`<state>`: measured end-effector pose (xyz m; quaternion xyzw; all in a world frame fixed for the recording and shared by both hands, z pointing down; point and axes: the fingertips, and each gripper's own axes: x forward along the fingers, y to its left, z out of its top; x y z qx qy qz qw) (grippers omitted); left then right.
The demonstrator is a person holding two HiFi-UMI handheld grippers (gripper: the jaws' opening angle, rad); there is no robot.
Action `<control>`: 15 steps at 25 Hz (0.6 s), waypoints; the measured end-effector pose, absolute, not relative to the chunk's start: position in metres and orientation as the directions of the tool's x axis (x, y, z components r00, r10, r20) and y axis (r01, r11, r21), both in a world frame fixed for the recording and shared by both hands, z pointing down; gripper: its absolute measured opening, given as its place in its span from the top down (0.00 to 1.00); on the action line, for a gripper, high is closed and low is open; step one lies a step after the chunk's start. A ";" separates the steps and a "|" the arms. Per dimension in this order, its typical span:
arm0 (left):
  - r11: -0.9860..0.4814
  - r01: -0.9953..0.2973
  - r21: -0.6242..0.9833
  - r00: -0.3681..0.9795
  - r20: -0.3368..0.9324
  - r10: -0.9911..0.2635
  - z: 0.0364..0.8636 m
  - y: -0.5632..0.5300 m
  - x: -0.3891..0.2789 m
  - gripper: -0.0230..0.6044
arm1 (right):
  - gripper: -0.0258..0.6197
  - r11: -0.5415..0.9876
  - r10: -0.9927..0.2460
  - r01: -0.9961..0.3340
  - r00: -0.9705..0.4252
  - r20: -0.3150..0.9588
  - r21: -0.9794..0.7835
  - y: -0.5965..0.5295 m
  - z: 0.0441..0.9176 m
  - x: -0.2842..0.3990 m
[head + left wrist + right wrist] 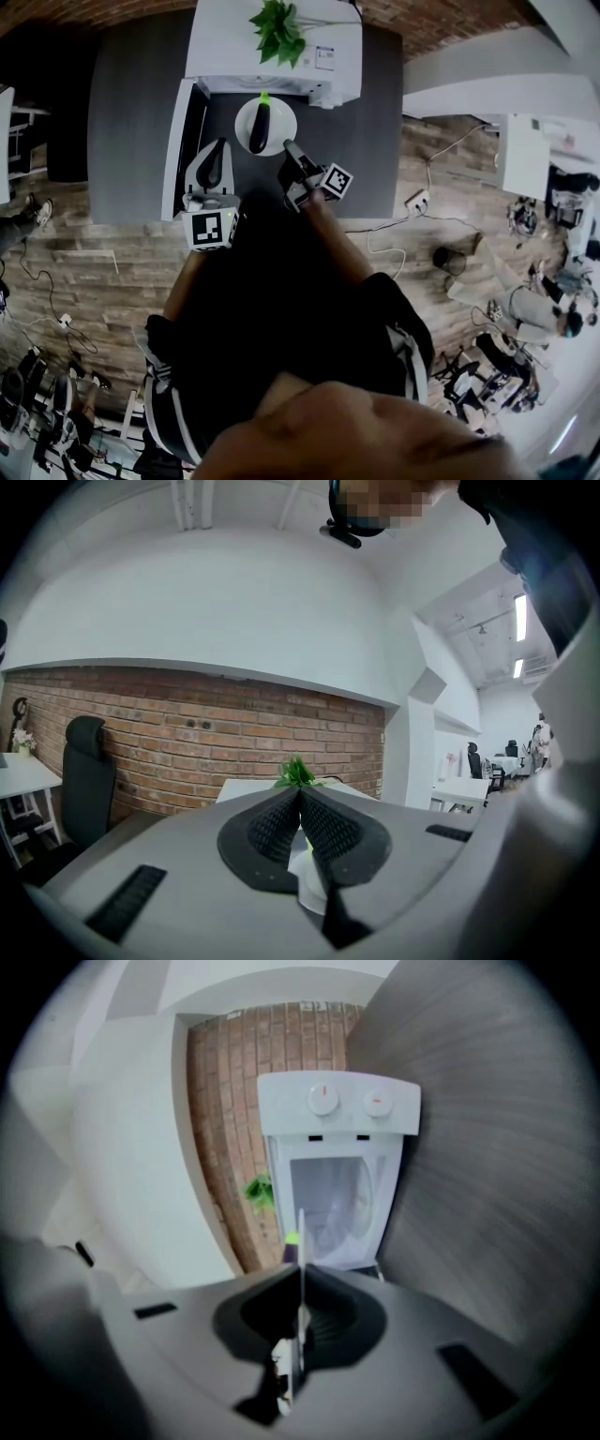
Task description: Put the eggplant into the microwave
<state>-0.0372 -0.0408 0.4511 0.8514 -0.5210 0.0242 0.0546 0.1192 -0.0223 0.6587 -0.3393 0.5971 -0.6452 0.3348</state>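
Observation:
A dark purple eggplant (260, 125) with a green stem lies on a white plate (281, 120) just in front of the white microwave (281, 47). My right gripper (289, 147) is shut on the plate's near rim. In the right gripper view the rim shows as a thin white edge (301, 1241) between the jaws, with the eggplant's green tip (292, 1238) beyond and the open microwave cavity (333, 1208) behind it. My left gripper (217, 150) hovers left of the plate, shut, its pads touching at the tips (300, 794) with nothing held.
The microwave door (178, 141) stands swung open at the left, close to my left gripper. A green plant (279, 33) sits on top of the microwave. The dark grey table (366, 141) ends at a brick wall behind and a wooden floor in front.

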 end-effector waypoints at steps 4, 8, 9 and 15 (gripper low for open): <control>-0.439 -0.896 0.067 0.444 0.099 -0.891 0.451 -0.052 -0.042 0.90 | 0.90 -0.058 -0.837 0.013 -0.545 0.041 -0.998 -0.035 0.668 0.121; -0.434 -0.899 0.063 0.438 0.099 -0.893 0.452 -0.061 -0.044 0.90 | 0.90 -0.056 -0.845 0.006 -0.534 0.044 -0.998 -0.048 0.681 0.124; -0.434 -0.899 0.063 0.439 0.100 -0.893 0.453 -0.063 -0.044 0.90 | 0.90 -0.055 -0.846 0.002 -0.531 0.045 -0.999 -0.052 0.684 0.125; -0.438 -0.896 0.072 0.444 0.117 -0.888 0.458 -0.074 -0.044 0.90 | 0.90 -0.064 -0.842 -0.035 -0.534 0.073 -0.997 -0.068 0.705 0.126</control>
